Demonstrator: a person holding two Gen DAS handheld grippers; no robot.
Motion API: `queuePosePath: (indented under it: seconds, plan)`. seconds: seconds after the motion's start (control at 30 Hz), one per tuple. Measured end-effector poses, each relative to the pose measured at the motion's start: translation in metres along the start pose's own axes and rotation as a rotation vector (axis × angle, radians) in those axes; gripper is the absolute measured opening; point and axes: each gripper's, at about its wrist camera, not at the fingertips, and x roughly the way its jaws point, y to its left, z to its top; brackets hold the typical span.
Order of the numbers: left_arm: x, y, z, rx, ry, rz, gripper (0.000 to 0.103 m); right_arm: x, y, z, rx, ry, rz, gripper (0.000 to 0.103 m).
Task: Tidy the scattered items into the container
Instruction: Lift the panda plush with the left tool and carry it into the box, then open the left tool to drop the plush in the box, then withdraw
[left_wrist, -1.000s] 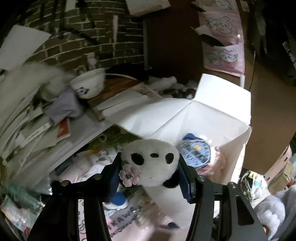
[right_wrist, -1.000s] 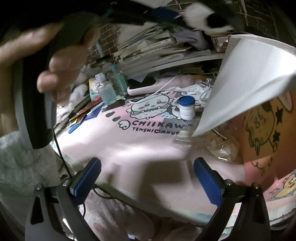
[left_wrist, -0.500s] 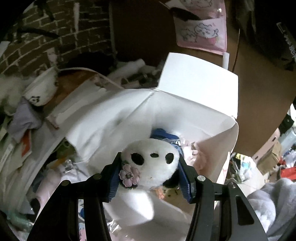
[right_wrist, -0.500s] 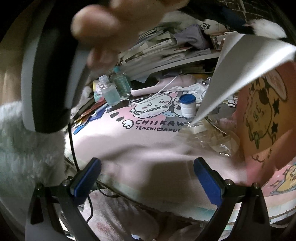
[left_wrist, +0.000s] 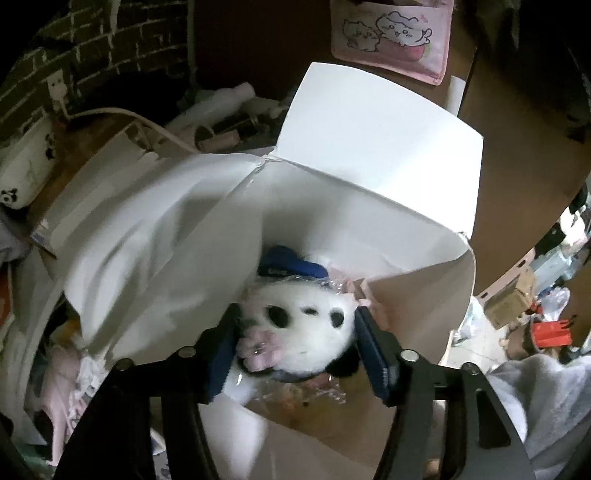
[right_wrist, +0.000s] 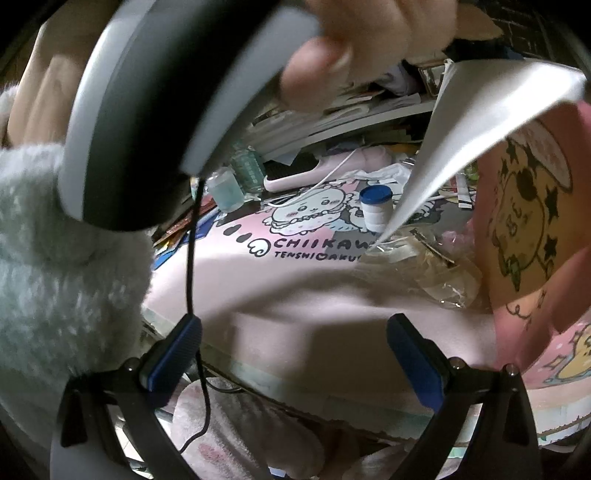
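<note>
Left wrist view: the left claw (left_wrist: 295, 350), clamped on the panda plush (left_wrist: 306, 332), has dropped inside the white box (left_wrist: 376, 147). Release looks next. The right claw (right_wrist: 291, 354) hangs apart, empty.

Dark brick wall (left_wrist: 122, 44); brown panel (left_wrist: 517, 147); dim light.

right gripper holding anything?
No. The right gripper is open, with only the pink mat showing between its blue pads.

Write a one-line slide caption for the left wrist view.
Left claw grips a white plush panda at the mouth of an open white box, above a blue-capped item inside.
</note>
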Motion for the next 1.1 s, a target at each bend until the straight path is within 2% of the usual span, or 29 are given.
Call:
queuePosePath:
  seconds: [0.13, 0.27, 0.37, 0.43, 0.53, 0.67, 0.8, 0.93, 1.1]
  plan:
    - [0.005, -0.006, 0.002, 0.018, 0.022, -0.003, 0.074, 0.000, 0.002, -0.001, -0.004, 0.000, 0.005, 0.100]
    - [0.007, -0.007, 0.004, 0.010, 0.025, 0.001, 0.080, 0.000, 0.005, -0.002, -0.005, 0.003, 0.010, 0.100]
    - [0.003, -0.008, 0.004, 0.000, 0.013, -0.022, 0.087, 0.000, 0.007, -0.003, -0.005, 0.006, 0.012, 0.100]
    - [-0.002, -0.009, 0.003, 0.003, -0.003, -0.020, 0.096, 0.000, 0.008, -0.004, -0.002, 0.007, 0.013, 0.100]
    - [-0.015, -0.012, -0.001, 0.005, -0.032, -0.002, 0.099, 0.000, 0.011, -0.004, -0.001, 0.007, 0.008, 0.100]
    - [-0.041, -0.012, -0.012, -0.008, -0.107, 0.072, 0.101, -0.001, 0.016, -0.006, -0.003, -0.013, -0.004, 0.100]
    - [-0.073, 0.007, -0.035, -0.079, -0.215, 0.211, 0.101, -0.004, 0.024, -0.012, -0.033, -0.057, -0.041, 0.100]
    - [-0.098, 0.028, -0.081, -0.205, -0.314, 0.325, 0.101, -0.010, 0.001, -0.011, -0.060, -0.122, -0.103, 0.100]
    - [-0.119, 0.058, -0.147, -0.370, -0.385, 0.464, 0.101, -0.015, 0.000, -0.008, -0.122, -0.190, -0.209, 0.100]
